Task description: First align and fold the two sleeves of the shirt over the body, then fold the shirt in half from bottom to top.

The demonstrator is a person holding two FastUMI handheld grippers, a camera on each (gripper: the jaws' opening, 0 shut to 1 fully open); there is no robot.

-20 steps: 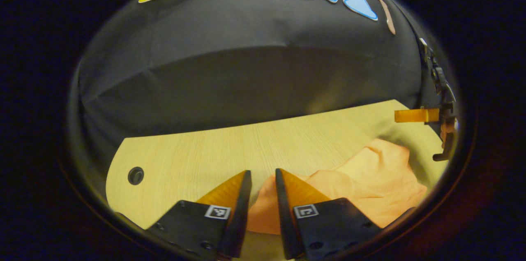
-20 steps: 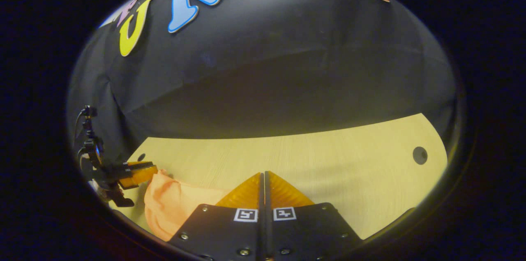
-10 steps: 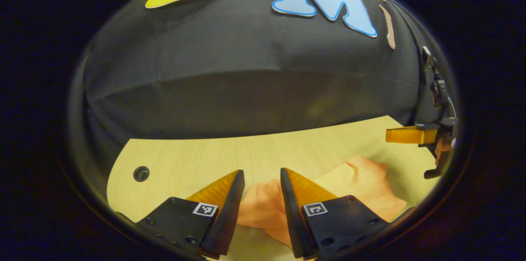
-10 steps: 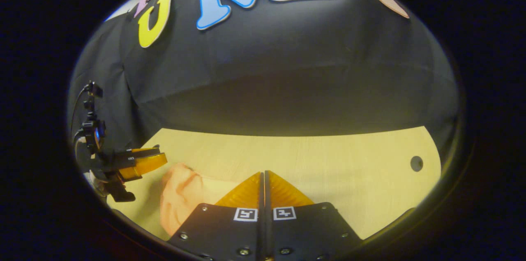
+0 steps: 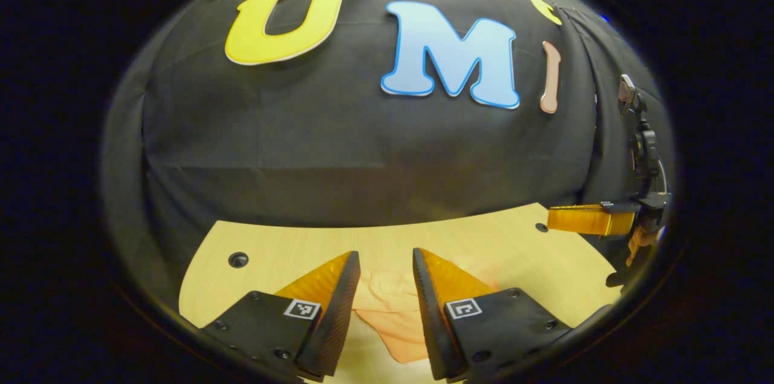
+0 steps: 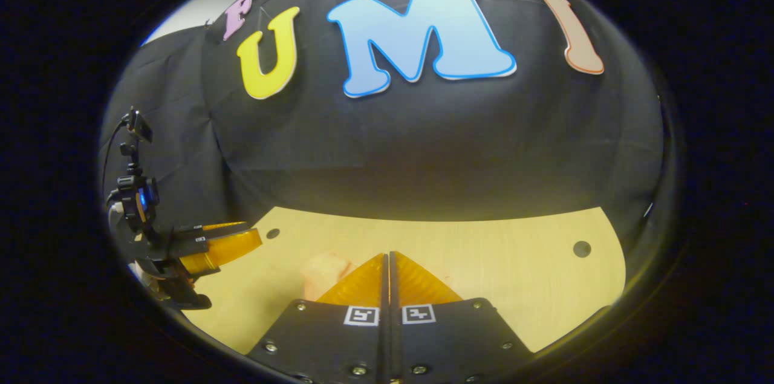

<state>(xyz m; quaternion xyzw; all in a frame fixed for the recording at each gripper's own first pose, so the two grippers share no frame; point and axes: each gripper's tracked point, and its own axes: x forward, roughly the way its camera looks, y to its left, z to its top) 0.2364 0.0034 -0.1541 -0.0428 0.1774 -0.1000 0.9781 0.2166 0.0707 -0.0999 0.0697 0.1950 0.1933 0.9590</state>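
Your left gripper (image 5: 383,263) hangs over the table (image 5: 484,239) with its two fingers parted and nothing pinched in the gap. Through that gap, in the left gripper view, you can see the one shirt (image 5: 390,311), an orange garment lying rumpled on the pale wood, below and just ahead of the fingertips; neither finger can be seen touching it. Part of it is hidden behind the right-hand finger, so its full outline cannot be made out.

Your right gripper (image 6: 387,260) has its two fingers pressed flat together, with no cloth showing between them. In the right gripper view a small bit of the shirt (image 6: 326,268) peeks out just left of those closed fingers, resting on the table (image 6: 514,275).

Each camera also catches the other tool: the right gripper (image 5: 589,219) sits at the far right edge of the left gripper view, raised above the tabletop, and the left gripper (image 6: 224,245) at the left edge of the right gripper view, likewise held off the wood.

Two round holes (image 5: 237,259) (image 5: 542,227) show in the tabletop in the left gripper view, one toward each end, and two (image 6: 273,233) (image 6: 582,248) in the right gripper view.
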